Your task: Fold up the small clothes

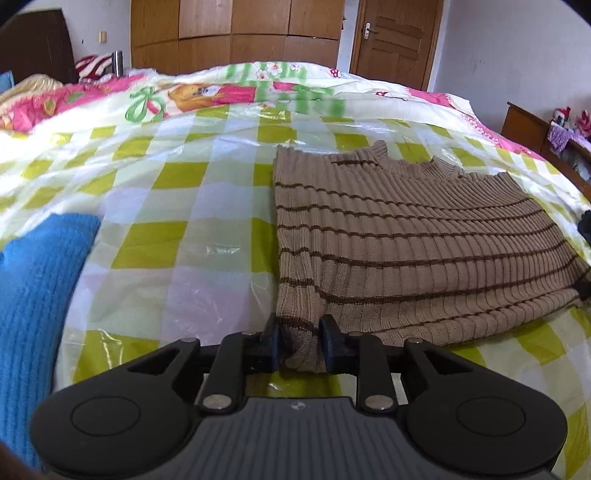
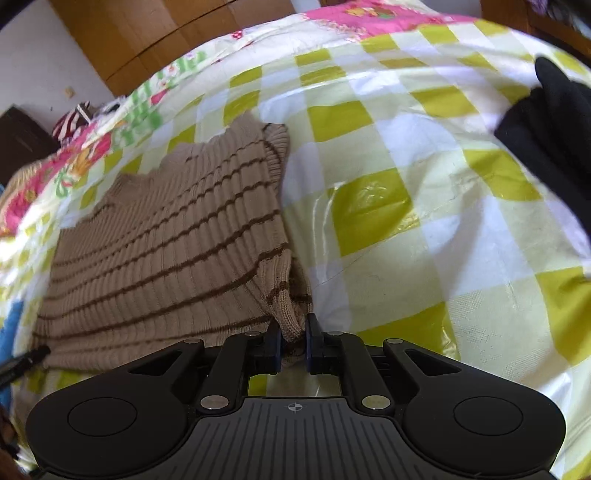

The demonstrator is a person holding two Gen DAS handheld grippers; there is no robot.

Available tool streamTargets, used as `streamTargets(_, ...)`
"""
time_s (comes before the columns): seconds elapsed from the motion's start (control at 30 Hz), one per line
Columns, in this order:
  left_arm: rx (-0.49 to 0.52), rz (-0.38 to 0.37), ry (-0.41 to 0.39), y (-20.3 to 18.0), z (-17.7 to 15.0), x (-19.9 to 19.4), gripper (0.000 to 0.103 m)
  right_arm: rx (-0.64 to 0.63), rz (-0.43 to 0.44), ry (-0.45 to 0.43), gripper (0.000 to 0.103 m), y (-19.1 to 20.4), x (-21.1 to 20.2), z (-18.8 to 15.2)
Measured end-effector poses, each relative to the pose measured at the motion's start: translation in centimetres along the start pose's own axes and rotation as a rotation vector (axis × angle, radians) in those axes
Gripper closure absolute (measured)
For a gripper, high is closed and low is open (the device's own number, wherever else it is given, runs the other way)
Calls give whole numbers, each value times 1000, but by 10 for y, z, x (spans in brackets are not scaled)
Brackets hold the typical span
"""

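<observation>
With each hand-held gripper, left and right, clenched on a near corner, your sweater stretches straight ahead.

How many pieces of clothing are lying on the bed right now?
3 that I can see: a tan striped sweater in the middle, a blue knit piece at its left, and a black garment at its right. Others may be out of view.

Both wrist views low, close over bed, angled down. Left faces wardrobe; right rolled. Shared: tan sweater, opposite near corners.
</observation>
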State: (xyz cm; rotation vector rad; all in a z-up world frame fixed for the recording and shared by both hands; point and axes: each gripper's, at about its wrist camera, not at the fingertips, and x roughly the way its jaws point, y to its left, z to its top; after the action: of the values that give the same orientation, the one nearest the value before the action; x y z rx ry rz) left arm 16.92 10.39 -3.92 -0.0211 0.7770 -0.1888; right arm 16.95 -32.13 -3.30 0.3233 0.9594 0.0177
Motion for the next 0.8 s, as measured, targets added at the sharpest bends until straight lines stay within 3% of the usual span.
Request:
streamTargets(0.2,13,39,16,1,-1,-24,62,15,36,-1,92,-6,-16,-8)
streamTargets(0.33,47,86,6,-2,-2,-43,62,44,61,-11,81,-13,-26,-17)
streamTargets(0.43,99,94,-50,-14,8,-57,62,66,63,-52,75,-18,-44,-14)
streamTargets(0.5,142,56,-101,-32,22,-56,62,80,85,-117,70,-20,-54,-6)
streamTargets(0.57,160,-16,-145,-52,38,-44,59,93,118,-163,50,-20,-51,6)
streamTargets(0.6,174,-42,-162,-63,44,-35,58,103,130,-175,46,-19,-46,12)
streamTargets(0.7,216,-103,-208,-92,56,-3,58,131,160,-165,46,-18,-11,28)
streamTargets(0.8,219,-157,-172,-108,58,32,58,192,215,-103,46,-23,28,31)
